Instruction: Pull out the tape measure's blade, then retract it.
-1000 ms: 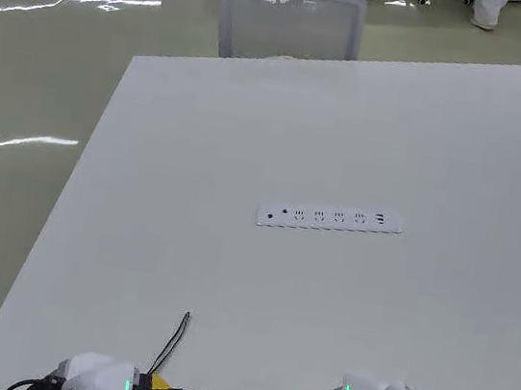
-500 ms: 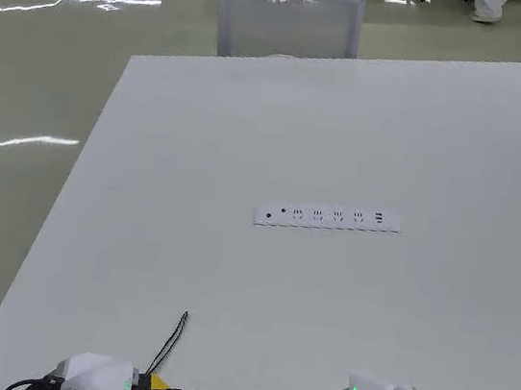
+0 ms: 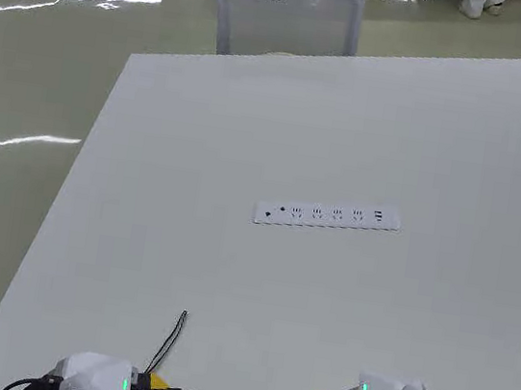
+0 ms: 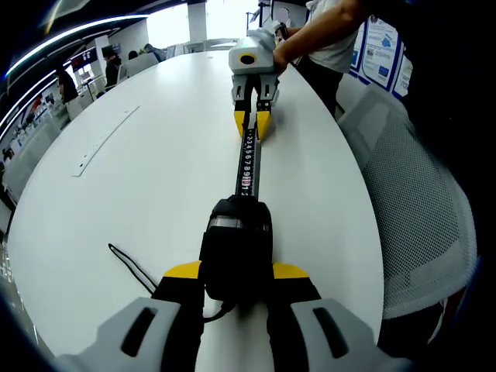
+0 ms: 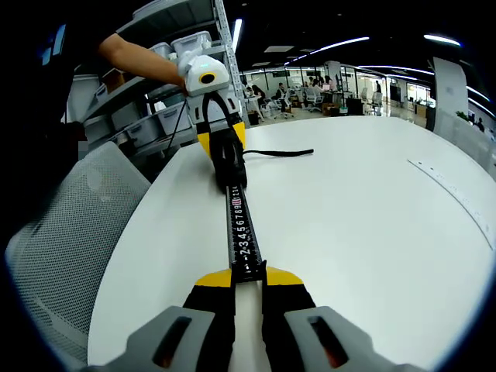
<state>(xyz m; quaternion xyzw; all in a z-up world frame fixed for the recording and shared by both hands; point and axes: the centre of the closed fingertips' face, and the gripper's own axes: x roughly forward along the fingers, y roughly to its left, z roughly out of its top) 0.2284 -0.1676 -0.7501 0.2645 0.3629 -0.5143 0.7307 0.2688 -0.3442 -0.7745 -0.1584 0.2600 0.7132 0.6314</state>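
The tape measure's case (image 4: 236, 244) is a rounded, matte black lump, and its thin black wrist cord (image 3: 173, 336) trails over the smooth white bench (image 3: 349, 120). My left gripper (image 4: 236, 271) clamps the case between yellow-tipped jaws, narrowed to its width. The blade (image 5: 242, 232), a flat black strip with white numerals, runs along the bench's near edge to my right gripper (image 5: 248, 277), whose jaws are pinched almost together on its end. A flat white power strip (image 3: 327, 215) lies mid-bench.
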